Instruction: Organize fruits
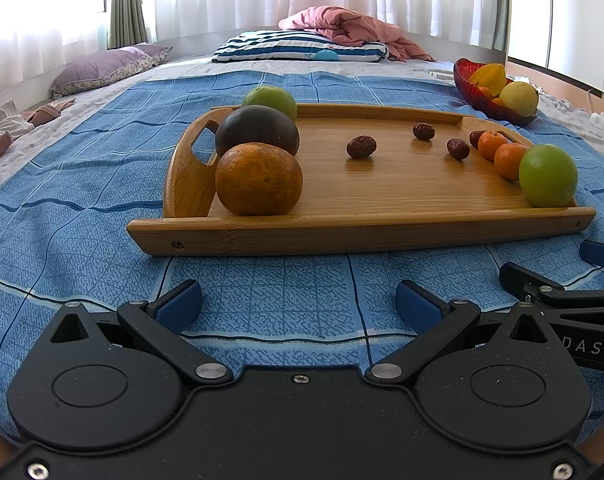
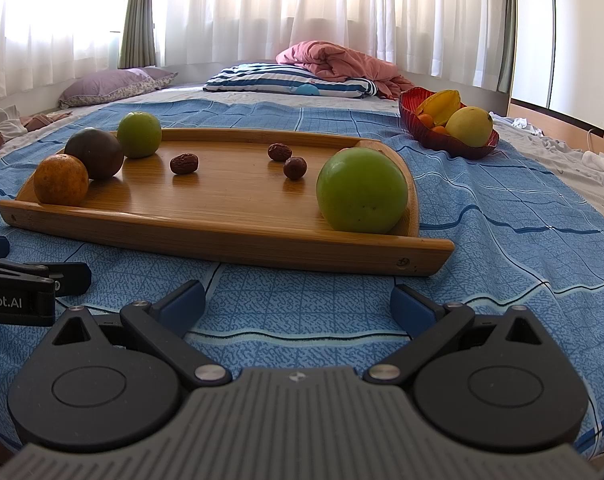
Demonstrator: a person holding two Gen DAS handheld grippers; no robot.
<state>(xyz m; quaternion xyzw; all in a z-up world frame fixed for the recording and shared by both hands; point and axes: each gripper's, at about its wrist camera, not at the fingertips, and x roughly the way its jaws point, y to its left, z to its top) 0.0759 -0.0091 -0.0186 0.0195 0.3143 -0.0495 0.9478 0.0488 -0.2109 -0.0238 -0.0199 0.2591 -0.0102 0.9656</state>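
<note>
Fruit on a wooden tray (image 1: 382, 232), both grippers empty.
Left gripper (image 1: 298, 304) and right gripper (image 2: 298, 304) spread wide, holding nothing; red bowl (image 2: 418, 128) at two o'clock.

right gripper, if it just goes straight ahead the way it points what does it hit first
Most likely the near wall of the wooden bamboo tray, which lies across the path of the open right gripper. Only blue patterned bedspread lies between them. Depth is uncertain.

Both grippers' fingers (image 1: 180, 300) (image 2: 416, 306) spread, empty.
</note>
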